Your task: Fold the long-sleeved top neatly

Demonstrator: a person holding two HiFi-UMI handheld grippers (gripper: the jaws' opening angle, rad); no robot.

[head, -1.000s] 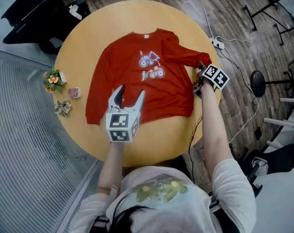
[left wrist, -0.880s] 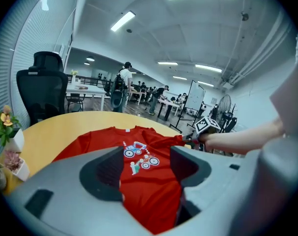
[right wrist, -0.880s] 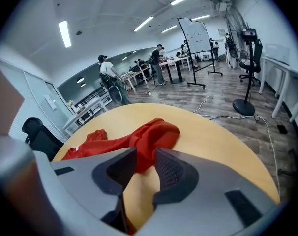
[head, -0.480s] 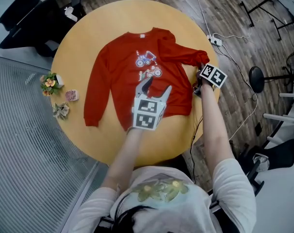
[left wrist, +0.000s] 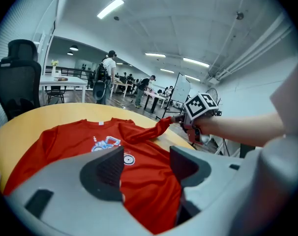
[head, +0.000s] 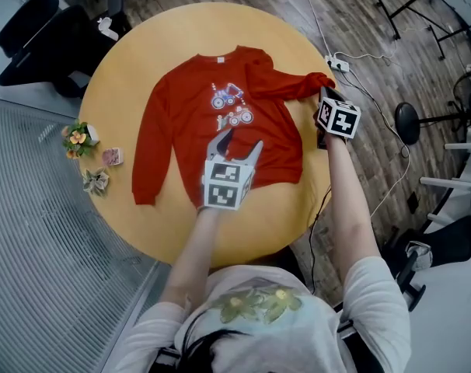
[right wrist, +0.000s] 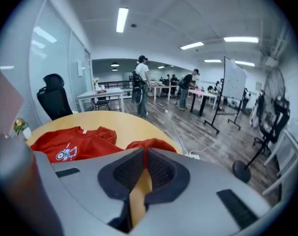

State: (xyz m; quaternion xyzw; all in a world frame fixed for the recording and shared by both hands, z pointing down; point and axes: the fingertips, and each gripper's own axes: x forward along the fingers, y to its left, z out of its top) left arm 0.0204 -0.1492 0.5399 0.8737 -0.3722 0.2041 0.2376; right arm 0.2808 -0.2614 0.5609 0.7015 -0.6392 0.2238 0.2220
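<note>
Top: the red long-sleeved top (head: 212,130) lies print up, spread on the round table (head: 134,53); collar far, hem near
Right gripper: the right gripper (head: 324,95) is at the table's right edge; its jaws have just been closing and now pinch the cuff (right wrist: 145,144) of the right sleeve (head: 286,88); a second ago they stood beside it
Left gripper: the left gripper (head: 237,140) has its jaws apart with nothing between them; it hovers over the near part of the body, having come in from the near left corner
Sleeve: the cuff is off the table; the cloth slopes up to the pads
Meaning: grip made; the first fold, sleeve across the chest, looks ready to start; the left sleeve (head: 146,158) is flat and unfolded
</note>
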